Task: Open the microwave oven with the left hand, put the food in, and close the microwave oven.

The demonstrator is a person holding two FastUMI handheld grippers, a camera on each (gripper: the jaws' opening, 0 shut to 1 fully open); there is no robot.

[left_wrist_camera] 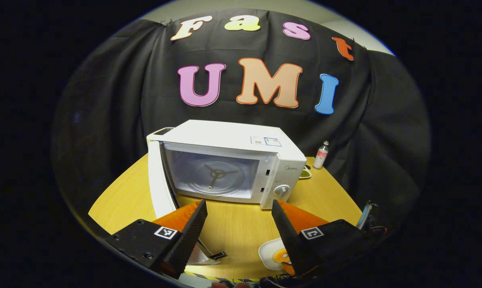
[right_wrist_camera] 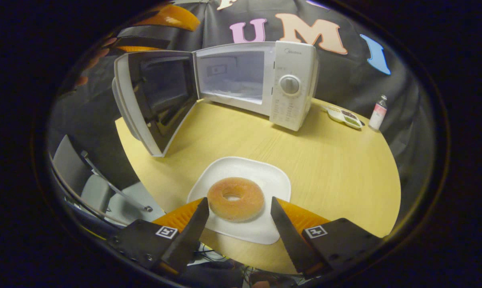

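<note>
The white microwave stands on the round wooden table, its door swung wide to the left and the glass turntable showing inside. My left gripper hovers open in front of the cavity, holding nothing. In the right gripper view a sugared doughnut lies on a white plate near the table's front edge. My right gripper is open, one finger on each side of the doughnut, close but not pressing. The microwave and its open door stand beyond.
A small bottle and a little dish sit right of the microwave. A grey chair stands off the table's left edge. A hand with the left gripper shows at top left. Bare tabletop lies between plate and oven.
</note>
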